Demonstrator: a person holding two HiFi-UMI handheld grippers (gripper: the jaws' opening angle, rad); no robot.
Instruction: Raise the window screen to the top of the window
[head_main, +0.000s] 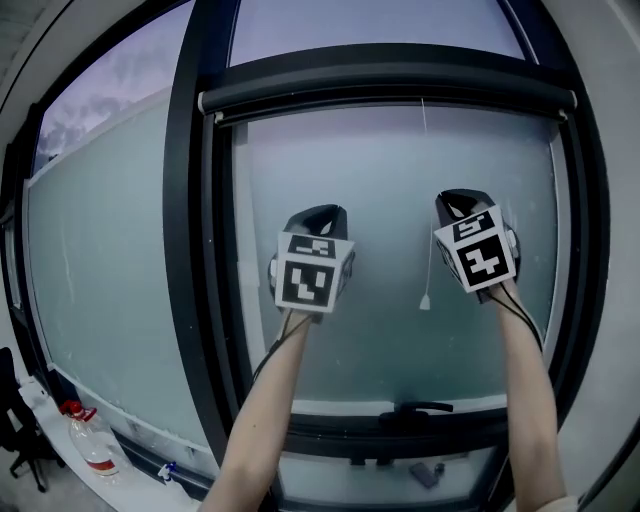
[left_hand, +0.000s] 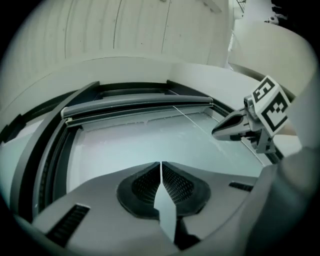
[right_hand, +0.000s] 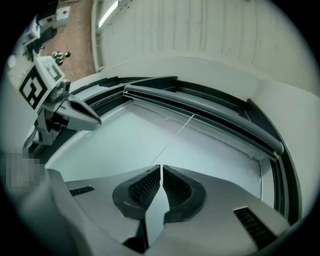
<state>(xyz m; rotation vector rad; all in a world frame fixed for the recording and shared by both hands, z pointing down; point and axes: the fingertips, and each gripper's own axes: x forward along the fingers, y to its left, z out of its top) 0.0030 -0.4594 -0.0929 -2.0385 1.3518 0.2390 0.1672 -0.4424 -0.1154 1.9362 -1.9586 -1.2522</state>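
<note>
**Screen rolled up at the top, both grippers empty before the glass**

Forearms reach up from the bottom edge of the window, each carrying a gripper. The left gripper (left_hand: 161, 166) has its fingers (left_hand: 176, 186) pressed together with nothing between them. The right gripper (right_hand: 161, 169) is closed the same way, with bare glass beyond its tips. Neither touches anything. Both hang just in front of the pane at mid-height, probably because the pulling is over and nothing is left to hold.

Between them, nearer the right one, the pull cord (head_main: 425, 250) dangles free, its small end piece (head_main: 425, 302) well below the top edge. Beyond, the window screen (head_main: 390, 98) sits gathered in its dark housing along the top edge of the window frame (head_main: 188, 250), so the task looks complete. A window handle (head_main: 420, 408) lies level at the bottom edge.

A red-capped bottle (head_main: 92, 445) stands on the sill at the lower left; its label cannot be read. The only print is the square black-and-white markers (head_main: 305, 283) on the gripper cubes; no words show.
</note>
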